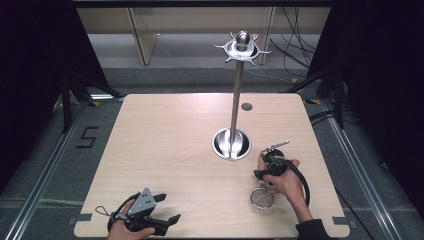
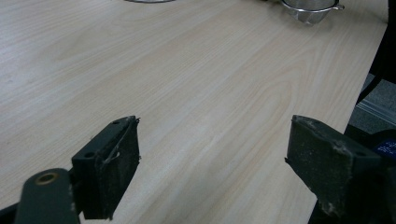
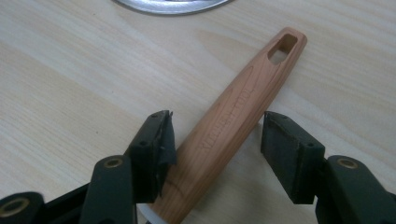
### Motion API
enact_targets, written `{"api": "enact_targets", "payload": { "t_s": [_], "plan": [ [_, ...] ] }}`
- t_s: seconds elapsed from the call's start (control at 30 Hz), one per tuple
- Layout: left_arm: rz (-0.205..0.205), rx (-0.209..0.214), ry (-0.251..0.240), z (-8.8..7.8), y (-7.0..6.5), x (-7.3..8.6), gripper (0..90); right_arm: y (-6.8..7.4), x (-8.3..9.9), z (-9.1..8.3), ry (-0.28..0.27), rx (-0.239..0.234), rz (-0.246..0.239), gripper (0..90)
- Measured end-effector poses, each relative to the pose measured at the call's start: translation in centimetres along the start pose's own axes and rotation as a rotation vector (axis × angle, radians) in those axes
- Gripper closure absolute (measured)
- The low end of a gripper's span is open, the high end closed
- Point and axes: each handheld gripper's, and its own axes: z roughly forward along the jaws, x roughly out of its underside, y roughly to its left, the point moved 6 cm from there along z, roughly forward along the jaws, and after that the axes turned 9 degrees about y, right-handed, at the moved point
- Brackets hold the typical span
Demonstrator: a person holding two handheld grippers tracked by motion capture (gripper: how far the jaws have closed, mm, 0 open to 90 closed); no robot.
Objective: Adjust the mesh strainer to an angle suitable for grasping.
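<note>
A small mesh strainer lies on the wooden table at the front right; its rim also peeks in at the top of the left gripper view. Its wooden handle, with a slot at the far end, runs between the jaws of my right gripper. The jaws stand open on either side of the handle, with a gap on the right side. In the high view a hand holds the right gripper just above the strainer. My left gripper rests open at the front left, nothing between its fingers.
A tall metal stand with a ring of hooks on top rises from a round shiny base right of the table's middle. The base rim lies just beyond the handle's tip. The table's right edge is near the left gripper.
</note>
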Motion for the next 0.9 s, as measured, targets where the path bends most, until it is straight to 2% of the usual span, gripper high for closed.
{"api": "enact_targets", "payload": {
  "t_s": [0.03, 0.07, 0.1, 0.13, 0.17, 0.23, 0.33, 0.37, 0.4, 0.43, 0.47, 0.5, 0.53, 0.57, 0.6, 0.63, 0.67, 0.7, 0.83, 0.87, 0.9],
  "plan": [
    [0.019, -0.005, 0.013, -0.16, 0.08, 0.04, 16.5, -0.22, -0.03, 0.09, -0.005, 0.004, 0.007, 46.2],
    [0.002, -0.013, 0.014, -0.19, 0.06, 0.11, 16.5, -0.25, 0.02, 0.08, 0.003, -0.011, 0.014, 48.5],
    [0.007, -0.007, 0.01, -0.21, 0.05, 0.06, 16.5, -0.22, 0.12, -0.06, 0.008, -0.019, 0.031, 51.3],
    [0.023, -0.005, 0.015, -0.24, 0.18, 0.07, 16.5, -0.28, 0.22, -0.07, 0.028, -0.022, 0.019, 54.2],
    [0.02, -0.003, 0.016, -0.2, 0.18, 0.08, 16.5, -0.31, 0.23, -0.08, 0.028, -0.022, 0.011, 57.5],
    [0.041, -0.017, 0.024, -0.17, 0.4, 0.1, 16.5, -0.42, 0.3, -0.17, 0.04, -0.033, -0.024, 61.3],
    [0.015, -0.001, 0.013, -0.09, 0.07, 0.04, 16.5, -0.71, 0.32, -0.16, 0.051, -0.022, -0.08, 66.3],
    [-0.005, -0.003, 0.014, -0.01, 0.03, 0.12, 16.5, -0.63, 0.48, -0.31, 0.08, -0.014, -0.08, 67.6],
    [0.01, -0.013, 0.029, -0.11, 0.19, 0.2, 16.5, -0.56, 0.49, -0.34, 0.081, -0.019, -0.092, 67.9],
    [-0.015, 0.001, 0.0, 0.02, -0.08, 0.03, 16.5, -0.59, 0.5, -0.29, 0.092, -0.019, -0.103, 68.0],
    [-0.008, -0.002, 0.006, -0.1, -0.05, 0.04, 16.5, -0.71, 0.54, -0.26, 0.101, -0.006, -0.114, 68.0],
    [0.009, -0.001, 0.001, -0.11, 0.04, -0.04, 16.5, -0.52, 0.52, -0.34, 0.092, -0.02, -0.127, 68.0],
    [0.009, 0.001, 0.004, -0.13, 0.06, -0.01, 16.5, -0.43, 0.59, -0.4, 0.11, -0.028, -0.132, 68.1],
    [0.021, -0.004, 0.012, -0.16, 0.17, 0.05, 16.5, -0.48, 0.58, -0.44, 0.117, -0.014, -0.131, 68.0],
    [0.004, 0.0, -0.001, -0.06, 0.03, -0.02, 16.5, -0.48, 0.57, -0.46, 0.125, -0.005, -0.135, 67.9],
    [0.005, 0.0, -0.001, -0.04, 0.02, -0.02, 16.5, -0.46, 0.55, -0.41, 0.127, 0.003, -0.14, 67.9],
    [0.017, -0.005, 0.009, -0.08, 0.13, 0.03, 16.5, -0.77, 0.5, -0.34, 0.136, 0.026, -0.17, 67.8],
    [0.002, -0.001, 0.0, 0.0, 0.02, -0.01, 16.5, -0.37, 0.55, -0.46, 0.148, 0.013, -0.147, 67.8],
    [0.003, -0.012, 0.023, -0.11, 0.19, 0.17, 16.5, -0.33, 0.42, -0.39, 0.158, 0.009, -0.178, 67.7],
    [0.003, -0.013, 0.024, -0.11, 0.22, 0.18, 16.5, -0.33, 0.47, -0.39, 0.171, 0.02, -0.168, 67.6],
    [0.003, -0.013, 0.024, -0.1, 0.21, 0.18, 16.5, -0.29, 0.38, -0.41, 0.158, 0.022, -0.186, 67.6]
  ]
}}
